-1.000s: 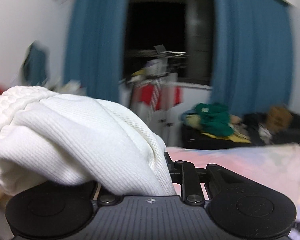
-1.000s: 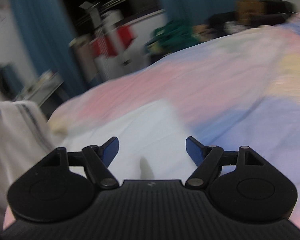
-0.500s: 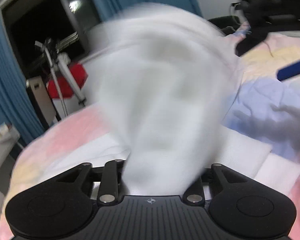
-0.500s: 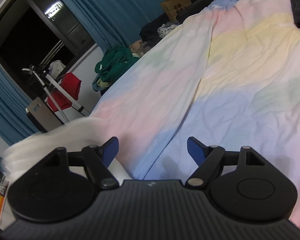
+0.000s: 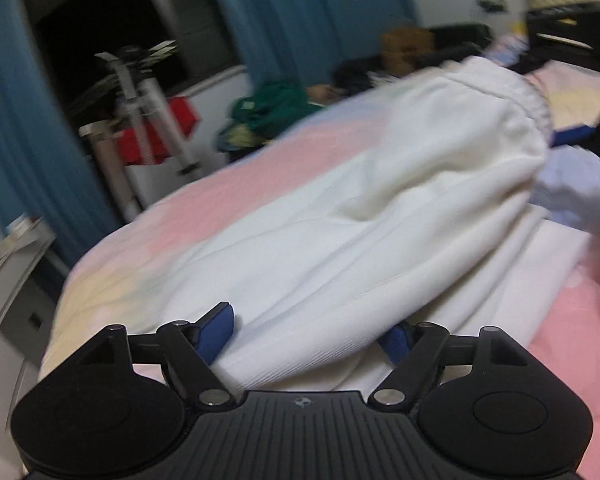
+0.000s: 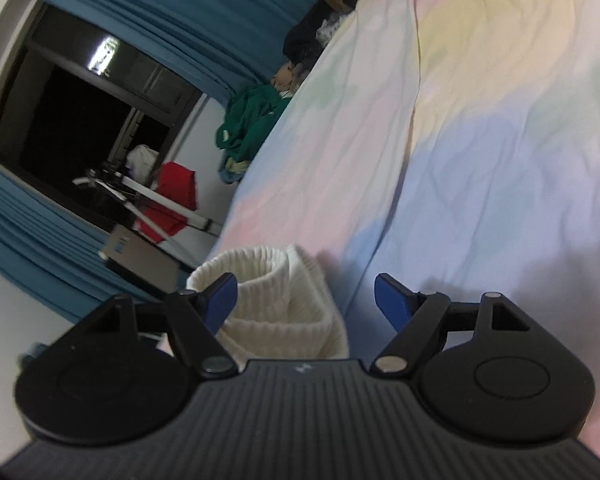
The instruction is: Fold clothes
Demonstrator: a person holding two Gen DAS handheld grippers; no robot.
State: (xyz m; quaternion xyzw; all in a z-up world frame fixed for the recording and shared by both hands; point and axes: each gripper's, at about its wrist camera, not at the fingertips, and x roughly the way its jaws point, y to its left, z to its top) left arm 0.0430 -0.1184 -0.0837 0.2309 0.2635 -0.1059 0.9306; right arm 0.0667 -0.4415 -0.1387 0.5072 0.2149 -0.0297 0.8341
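Note:
A white ribbed garment (image 5: pixel 372 216) lies on the pastel bed sheet (image 5: pixel 204 208), reaching from between my left fingers toward the upper right, where its gathered cuff ends. My left gripper (image 5: pixel 306 338) is open, its blue pads either side of the cloth, the right pad partly hidden by it. In the right wrist view my right gripper (image 6: pixel 306 300) is open, and a ribbed white cuff (image 6: pixel 276 300) lies just past its left finger. The right gripper also shows at the right edge of the left wrist view (image 5: pixel 580 128).
The bed sheet (image 6: pixel 480 128) stretches ahead and right. Beyond the bed's far edge are blue curtains (image 5: pixel 312 12), a dark window, a drying rack with a red cloth (image 5: pixel 148 136), a green clothes heap (image 5: pixel 272 108) and a brown paper bag (image 5: pixel 404 44).
My left gripper has swung the white garment down onto the bed and opened; it was shut on it before. The right gripper has stayed open and tilted, now beside the cuff.

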